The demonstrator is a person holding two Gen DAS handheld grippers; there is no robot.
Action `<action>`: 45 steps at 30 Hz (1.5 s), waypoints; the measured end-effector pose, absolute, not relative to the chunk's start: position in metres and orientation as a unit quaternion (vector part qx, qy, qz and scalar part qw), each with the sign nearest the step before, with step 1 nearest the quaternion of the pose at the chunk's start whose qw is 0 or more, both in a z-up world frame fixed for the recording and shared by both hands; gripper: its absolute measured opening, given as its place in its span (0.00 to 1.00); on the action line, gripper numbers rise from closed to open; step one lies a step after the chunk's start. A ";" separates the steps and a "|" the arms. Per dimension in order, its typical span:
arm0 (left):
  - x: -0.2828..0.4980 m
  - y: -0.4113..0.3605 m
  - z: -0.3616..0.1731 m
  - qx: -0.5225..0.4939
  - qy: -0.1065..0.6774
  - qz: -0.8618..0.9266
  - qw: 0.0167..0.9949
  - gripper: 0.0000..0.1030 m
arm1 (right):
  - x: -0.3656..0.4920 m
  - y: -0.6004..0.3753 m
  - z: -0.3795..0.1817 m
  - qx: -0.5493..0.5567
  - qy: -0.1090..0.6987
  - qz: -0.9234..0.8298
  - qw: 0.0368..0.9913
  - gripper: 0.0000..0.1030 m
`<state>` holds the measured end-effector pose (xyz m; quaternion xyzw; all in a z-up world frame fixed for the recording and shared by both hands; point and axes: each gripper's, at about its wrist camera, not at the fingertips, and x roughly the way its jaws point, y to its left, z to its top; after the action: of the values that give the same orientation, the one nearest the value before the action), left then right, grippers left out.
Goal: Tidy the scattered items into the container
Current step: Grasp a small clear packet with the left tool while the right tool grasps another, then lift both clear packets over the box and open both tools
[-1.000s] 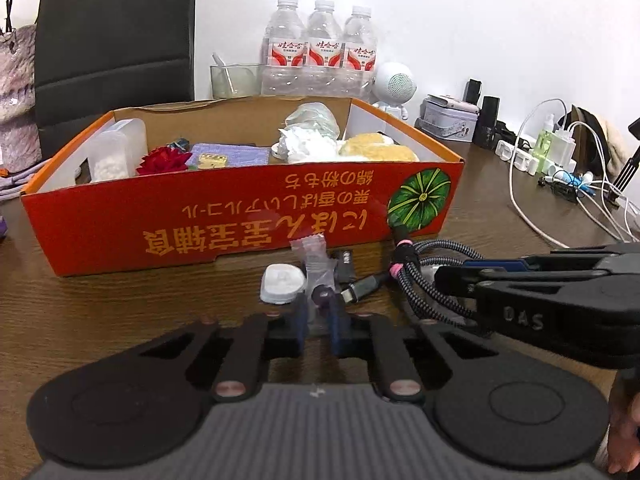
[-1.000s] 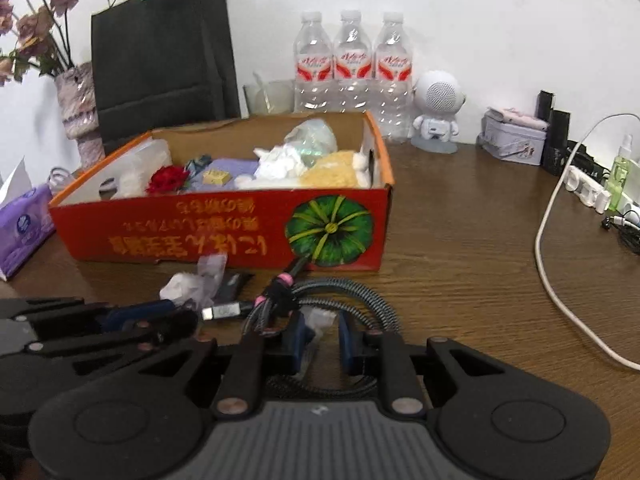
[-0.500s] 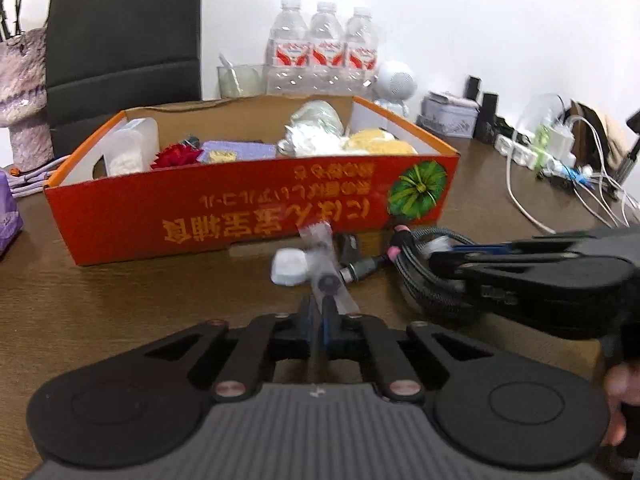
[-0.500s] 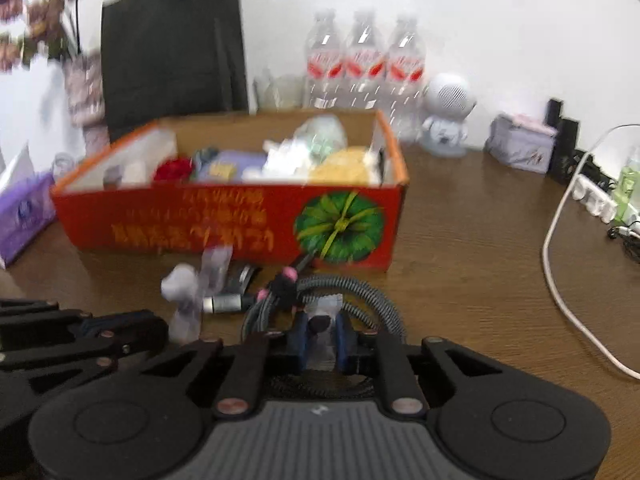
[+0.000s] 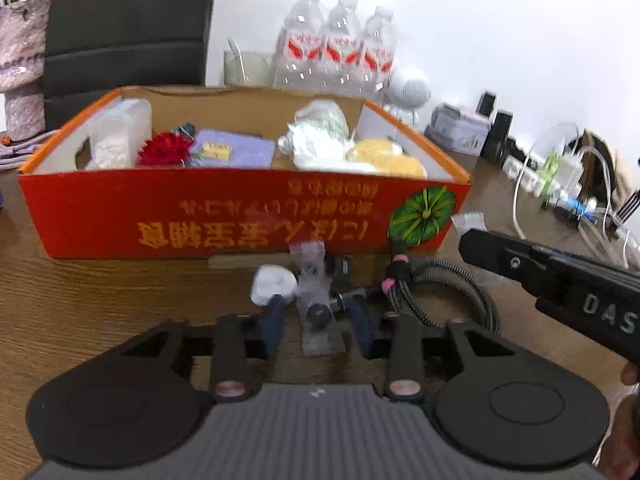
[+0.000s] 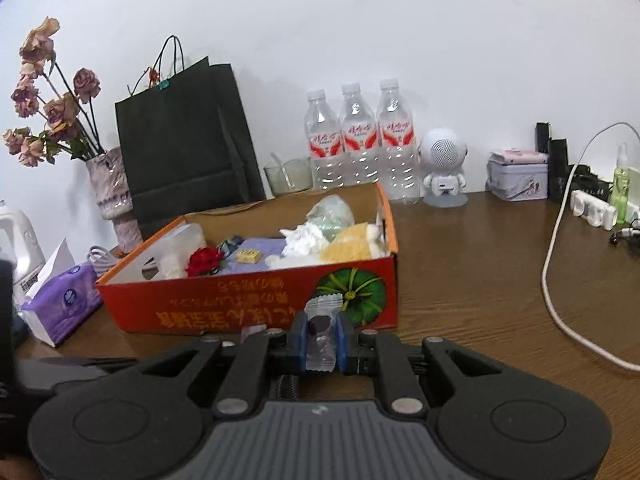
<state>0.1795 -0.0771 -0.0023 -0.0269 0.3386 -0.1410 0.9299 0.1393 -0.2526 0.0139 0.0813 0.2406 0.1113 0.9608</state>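
Observation:
The red cardboard box [image 5: 200,216] [image 6: 248,300] holds a red flower, a purple cloth, white paper and a yellow sponge. My left gripper [image 5: 318,316] is open around a clear-wrapped dark candy [image 5: 316,312] lying on the table. Beside it lie a white cap [image 5: 272,282] and a coiled braided cable [image 5: 440,292]. My right gripper [image 6: 321,338] is shut on another clear-wrapped dark candy [image 6: 320,328], raised in front of the box. It shows in the left wrist view [image 5: 560,280] at the right.
Three water bottles [image 6: 358,144], a glass cup, a white speaker figure [image 6: 444,172] and a tin stand behind the box. A black paper bag [image 6: 184,136], a vase of dried flowers and purple tissues [image 6: 64,300] are at the left. A white cord [image 6: 560,264] and power strip lie right.
My right gripper has risen from the table with a wrapped candy between its fingers. My left gripper, shut on its candy half a second ago, has opened and the candy lies between the fingers.

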 end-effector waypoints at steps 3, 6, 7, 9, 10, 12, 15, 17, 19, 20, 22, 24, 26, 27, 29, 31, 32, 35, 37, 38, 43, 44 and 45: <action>0.176 -0.083 -0.004 0.002 0.330 -0.136 0.934 0.16 | 0.136 -0.246 0.012 0.074 0.241 0.120 0.960 0.13; 0.170 -0.080 -0.004 0.003 0.329 -0.135 0.935 0.14 | 0.136 -0.240 0.007 0.067 0.250 0.124 0.958 0.13; 0.167 -0.079 -0.004 0.006 0.328 -0.135 0.935 0.14 | 0.136 -0.239 0.005 0.064 0.253 0.124 0.957 0.13; 0.161 -0.075 -0.003 0.004 0.327 -0.129 0.936 0.13 | 0.135 -0.238 0.004 0.063 0.252 0.123 0.958 0.13; 0.158 -0.072 -0.002 -0.005 0.327 -0.126 0.937 0.13 | 0.134 -0.237 0.004 0.062 0.250 0.124 0.958 0.13; 0.146 -0.062 0.004 -0.027 0.314 -0.120 0.941 0.12 | 0.128 -0.235 0.006 0.055 0.237 0.126 0.962 0.13; 0.110 -0.046 0.015 -0.036 0.261 -0.109 0.959 0.12 | 0.107 -0.225 0.012 0.029 0.205 0.153 0.966 0.13; 0.080 -0.038 0.019 -0.036 0.224 -0.107 0.968 0.12 | 0.081 -0.217 0.017 0.021 0.184 0.172 0.968 0.13; 0.048 -0.031 0.023 -0.039 0.200 -0.100 0.974 0.12 | 0.054 -0.210 0.018 0.027 0.178 0.180 0.967 0.13; 0.033 -0.028 0.027 -0.043 0.191 -0.095 0.976 0.12 | 0.042 -0.208 0.018 0.033 0.179 0.184 0.966 0.13; -0.001 -0.024 0.033 -0.046 0.167 -0.088 0.981 0.12 | 0.016 -0.208 0.018 0.044 0.176 0.196 0.964 0.13; -0.031 -0.026 0.038 -0.032 0.139 -0.084 0.986 0.12 | -0.008 -0.210 0.021 0.038 0.159 0.212 0.963 0.13; -0.056 -0.032 0.040 -0.016 0.115 -0.077 0.990 0.12 | -0.031 -0.212 0.026 0.033 0.135 0.214 0.967 0.13; -0.068 -0.034 0.040 -0.015 0.106 -0.074 0.992 0.12 | -0.044 -0.215 0.028 0.036 0.125 0.211 0.969 0.13; -0.088 -0.034 0.037 -0.032 0.095 -0.075 0.992 0.12 | -0.065 -0.219 0.030 0.046 0.110 0.206 0.971 0.13; -0.105 -0.034 0.034 -0.043 0.090 -0.075 0.992 0.12 | -0.088 -0.221 0.028 0.050 0.096 0.198 0.974 0.13; -0.114 -0.034 0.032 -0.044 0.085 -0.071 0.993 0.12 | -0.097 -0.221 0.027 0.047 0.092 0.196 0.975 0.13; -0.137 -0.029 0.029 -0.057 0.081 -0.069 0.993 0.12 | -0.123 -0.222 0.022 0.041 0.090 0.194 0.976 0.13; -0.145 -0.028 0.030 -0.053 0.079 -0.067 0.993 0.12 | -0.129 -0.223 0.020 0.041 0.094 0.196 0.975 0.13; -0.147 -0.026 0.032 -0.053 0.076 -0.065 0.994 0.12 | -0.130 -0.223 0.020 0.042 0.094 0.196 0.975 0.13; -0.132 -0.019 0.043 -0.059 0.075 -0.062 0.994 0.12 | -0.118 -0.217 0.027 0.041 0.097 0.201 0.974 0.13; -0.122 -0.016 0.047 -0.067 0.082 -0.067 0.992 0.12 | -0.112 -0.216 0.029 0.042 0.099 0.200 0.974 0.13; -0.111 -0.014 0.051 -0.075 0.088 -0.074 0.990 0.12 | -0.105 -0.216 0.033 0.044 0.103 0.200 0.973 0.13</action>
<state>-0.1113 -0.0138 0.0515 -0.0753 0.0882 -0.0740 0.9905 -0.1047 -0.2161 0.0326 0.0443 0.1030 0.2002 0.9733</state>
